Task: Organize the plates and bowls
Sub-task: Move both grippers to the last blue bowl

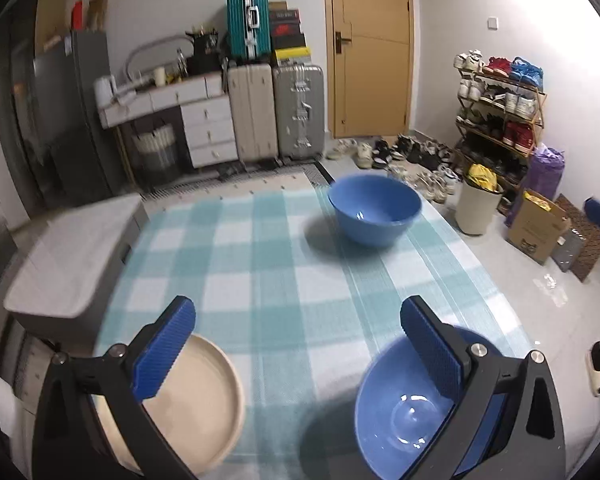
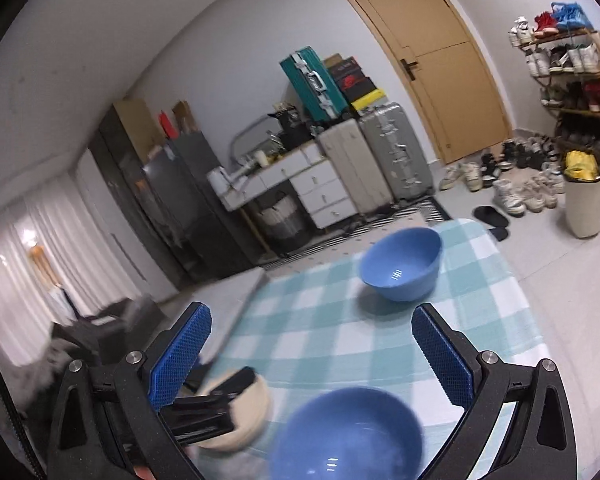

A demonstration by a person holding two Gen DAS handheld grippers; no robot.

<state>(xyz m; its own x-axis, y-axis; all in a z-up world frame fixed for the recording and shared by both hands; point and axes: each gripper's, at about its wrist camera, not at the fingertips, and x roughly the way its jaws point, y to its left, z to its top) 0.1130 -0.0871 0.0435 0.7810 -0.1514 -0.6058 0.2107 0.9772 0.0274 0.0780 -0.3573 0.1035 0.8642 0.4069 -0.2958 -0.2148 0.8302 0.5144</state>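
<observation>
Checked tablecloth (image 1: 260, 264); suitcases (image 1: 276, 112) by wooden door (image 1: 370, 48); shoe rack (image 1: 500, 112); bin (image 1: 478, 204).

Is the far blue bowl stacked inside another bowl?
No, the far round blue bowl sits alone, directly on the teal checked tablecloth.

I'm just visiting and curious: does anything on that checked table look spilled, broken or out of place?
Nothing stands out. Both blue bowls, the far bowl and the near bowl, sit upright and look empty, and the beige plate lies flat on the tablecloth. No spill or crack shows.
</observation>
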